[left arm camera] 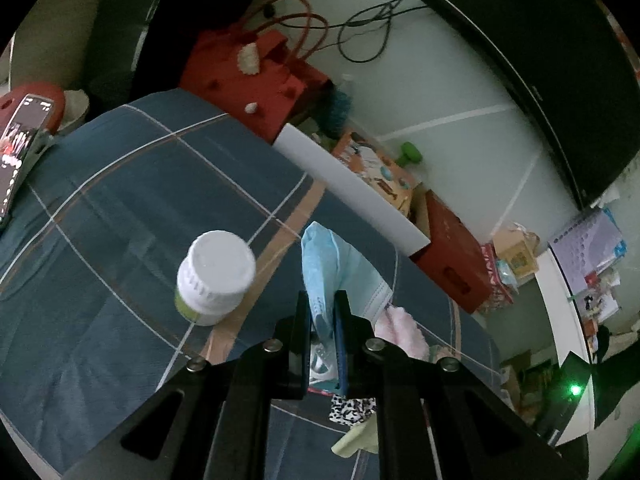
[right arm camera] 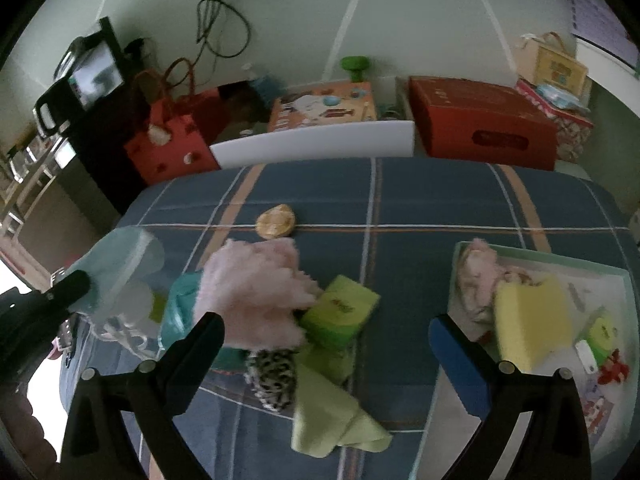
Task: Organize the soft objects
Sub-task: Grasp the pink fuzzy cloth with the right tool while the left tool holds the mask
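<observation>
My left gripper [left arm camera: 322,300] is shut on a light blue face mask [left arm camera: 336,260], held above the blue plaid cloth [left arm camera: 120,200]. In the right wrist view that left gripper [right arm camera: 76,284] shows at the left edge with the mask [right arm camera: 120,264]. My right gripper [right arm camera: 328,340] stands open above a pile: a pink fluffy piece [right arm camera: 256,284], a green tissue pack [right arm camera: 340,312], a leopard-print cloth [right arm camera: 272,376] and a light green cloth [right arm camera: 332,420]. To the right, a pale tray [right arm camera: 600,276] holds a yellow sponge [right arm camera: 532,320] and another pink fluffy item [right arm camera: 476,276].
A white-capped bottle [left arm camera: 214,276] stands on the cloth left of the mask. A round golden object [right arm camera: 276,220] lies farther back. Red boxes [right arm camera: 480,124], a red bag [right arm camera: 172,148] and a white board [right arm camera: 312,144] line the far edge. A phone [left arm camera: 20,148] is propped at the left.
</observation>
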A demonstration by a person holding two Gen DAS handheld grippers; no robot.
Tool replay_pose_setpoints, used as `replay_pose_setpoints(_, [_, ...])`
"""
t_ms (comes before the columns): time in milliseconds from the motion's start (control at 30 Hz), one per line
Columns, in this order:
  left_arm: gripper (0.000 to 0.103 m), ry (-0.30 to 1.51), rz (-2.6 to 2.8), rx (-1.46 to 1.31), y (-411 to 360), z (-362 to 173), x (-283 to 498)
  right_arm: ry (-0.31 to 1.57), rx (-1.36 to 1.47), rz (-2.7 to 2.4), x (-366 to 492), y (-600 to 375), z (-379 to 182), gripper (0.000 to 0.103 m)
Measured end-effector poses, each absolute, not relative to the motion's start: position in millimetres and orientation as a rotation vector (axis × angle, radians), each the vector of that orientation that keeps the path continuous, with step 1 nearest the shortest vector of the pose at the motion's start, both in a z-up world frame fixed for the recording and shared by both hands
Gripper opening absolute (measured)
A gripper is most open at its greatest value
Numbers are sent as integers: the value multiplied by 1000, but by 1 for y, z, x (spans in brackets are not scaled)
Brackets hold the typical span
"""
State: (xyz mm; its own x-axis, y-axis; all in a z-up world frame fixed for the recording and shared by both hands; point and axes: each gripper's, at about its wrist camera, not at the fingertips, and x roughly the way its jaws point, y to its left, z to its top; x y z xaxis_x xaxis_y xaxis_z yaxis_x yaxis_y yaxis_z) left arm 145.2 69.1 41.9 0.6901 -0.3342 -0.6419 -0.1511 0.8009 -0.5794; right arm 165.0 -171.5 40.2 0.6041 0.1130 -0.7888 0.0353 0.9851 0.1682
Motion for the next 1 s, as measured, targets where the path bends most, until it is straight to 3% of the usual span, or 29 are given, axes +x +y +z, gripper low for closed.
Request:
replay_pose_setpoints(300, [10, 832, -88, -672, 76, 36, 142, 908, 115, 130, 167, -132, 37, 102])
replay_pose_setpoints(500, [10, 839, -85, -677, 77, 35, 143, 912, 61, 144, 171, -114, 29, 94])
replay_pose_setpoints(700, [10, 848, -89, -685, 77, 33, 144, 918, 33, 132, 174, -110, 21, 83])
replay_pose_setpoints(833, [10, 852, -91, -684, 77, 32, 145, 925, 29, 134, 176, -110, 18, 70])
replay_pose_setpoints(933, [10, 856, -94, -682, 75, 31, 147, 921, 36, 133, 177, -110, 17, 67])
replay_pose_setpoints(1000, [10, 857, -95, -681, 74, 30, 147, 915, 39, 137, 177, -111, 17, 54])
